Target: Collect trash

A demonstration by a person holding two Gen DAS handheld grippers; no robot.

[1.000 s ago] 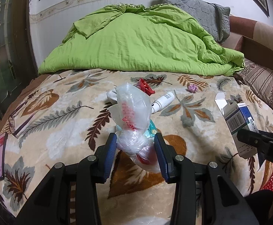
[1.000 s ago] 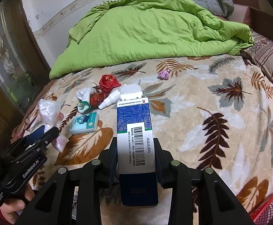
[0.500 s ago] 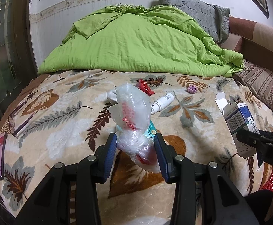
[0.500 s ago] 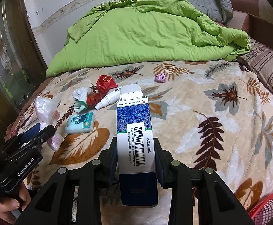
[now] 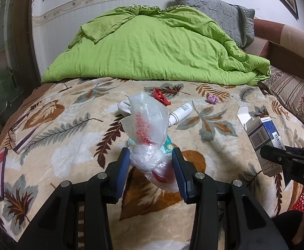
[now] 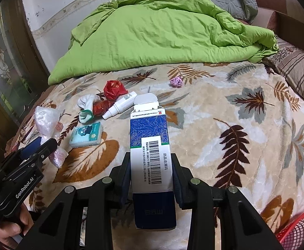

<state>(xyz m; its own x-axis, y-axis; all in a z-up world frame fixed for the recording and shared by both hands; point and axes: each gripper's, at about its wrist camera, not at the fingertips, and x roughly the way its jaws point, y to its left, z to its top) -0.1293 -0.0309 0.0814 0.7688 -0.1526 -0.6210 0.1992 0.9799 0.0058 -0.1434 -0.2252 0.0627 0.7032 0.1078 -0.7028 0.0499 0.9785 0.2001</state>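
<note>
On the leaf-print bed [image 6: 245,95], the left claw [image 5: 151,166] is squeezing a crumpled plastic bag [image 5: 146,125] while the right claw [image 6: 151,177] is holding an upright medicine box [image 6: 151,145], nearer the red basket [image 6: 298,229].

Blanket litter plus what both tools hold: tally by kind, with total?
Clear plastic bag, in left tool: 1
Open medicine box, in right tool: 1
Red wrappers: 2
White bottle: 1
White sock: 1
Tissue pack: 1
Pink paper ball: 1
Total: 8
</note>
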